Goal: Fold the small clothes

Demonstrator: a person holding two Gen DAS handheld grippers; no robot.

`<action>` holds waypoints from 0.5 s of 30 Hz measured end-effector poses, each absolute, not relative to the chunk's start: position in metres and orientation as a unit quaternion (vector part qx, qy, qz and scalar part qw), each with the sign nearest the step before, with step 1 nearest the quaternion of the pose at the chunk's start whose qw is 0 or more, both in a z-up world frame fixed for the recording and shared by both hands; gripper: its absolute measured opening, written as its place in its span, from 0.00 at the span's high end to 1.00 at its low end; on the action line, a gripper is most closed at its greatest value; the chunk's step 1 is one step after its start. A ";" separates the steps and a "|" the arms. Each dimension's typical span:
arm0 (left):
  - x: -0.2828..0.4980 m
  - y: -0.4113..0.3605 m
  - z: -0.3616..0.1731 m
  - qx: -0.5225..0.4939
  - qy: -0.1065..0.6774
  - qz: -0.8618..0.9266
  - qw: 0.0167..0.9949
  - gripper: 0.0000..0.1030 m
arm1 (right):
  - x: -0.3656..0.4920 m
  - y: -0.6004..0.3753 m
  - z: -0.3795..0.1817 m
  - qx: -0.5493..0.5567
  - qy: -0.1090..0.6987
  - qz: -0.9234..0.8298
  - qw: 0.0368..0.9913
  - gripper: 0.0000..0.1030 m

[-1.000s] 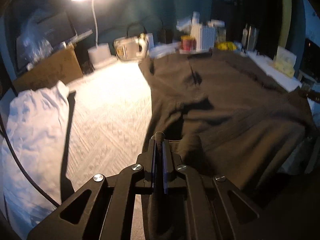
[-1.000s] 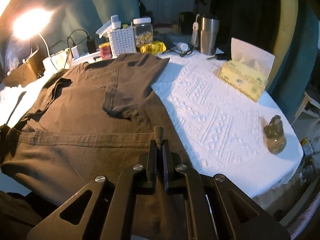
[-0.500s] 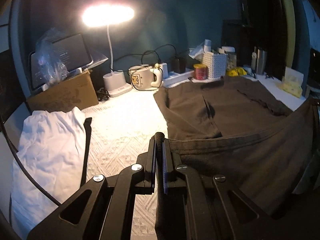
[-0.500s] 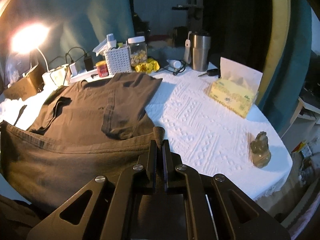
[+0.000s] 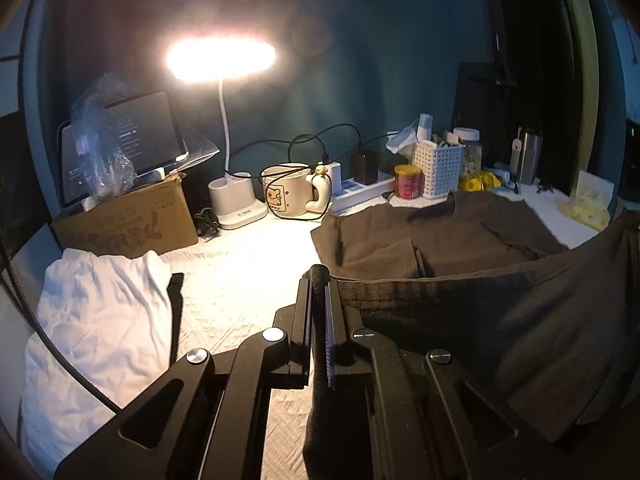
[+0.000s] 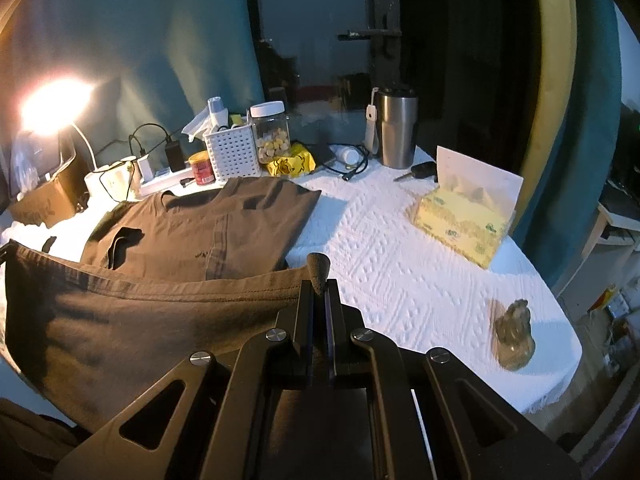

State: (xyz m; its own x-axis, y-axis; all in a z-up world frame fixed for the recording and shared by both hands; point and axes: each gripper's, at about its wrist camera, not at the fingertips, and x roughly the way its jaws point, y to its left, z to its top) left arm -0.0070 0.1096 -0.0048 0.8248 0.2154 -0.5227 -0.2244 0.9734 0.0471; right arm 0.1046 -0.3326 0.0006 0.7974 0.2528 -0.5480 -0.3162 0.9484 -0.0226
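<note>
Pinching the hem of the dark brown T-shirt (image 5: 460, 240) at its two near corners, you held both tongs pressed tight on cloth. Your left gripper (image 5: 318, 280) had a nub of fabric poking out past its fingertips, and your right gripper (image 6: 319, 280) showed the same. Between them the hem (image 6: 160, 284) ran raised above the table as a gently sagging edge, with the cloth below it hanging toward you. The shirt's upper half, collar toward the far clutter, lay flat on the white textured table cover (image 6: 400, 264), its sleeves folded inward.

To your left, a white garment (image 5: 100, 312) lay crumpled near the table edge, just in front of a cardboard box (image 5: 128, 224). A lit desk lamp (image 5: 222, 58) stood behind a cream mug (image 5: 288, 196). To your right, a yellow tissue box (image 6: 464, 216) and a small figurine (image 6: 514, 336) sat on the cover, well apart from the shirt.
</note>
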 end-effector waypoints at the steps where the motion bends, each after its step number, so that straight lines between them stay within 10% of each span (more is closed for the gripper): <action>1: -0.005 0.110 -0.004 -0.010 0.272 0.115 0.955 0.96 | 0.107 -0.333 0.002 -0.054 0.280 0.152 0.946 0.94; 15: 0.041 0.121 0.004 -0.032 0.267 0.128 0.954 0.96 | 0.149 -0.323 0.014 -0.037 0.267 0.162 0.949 0.94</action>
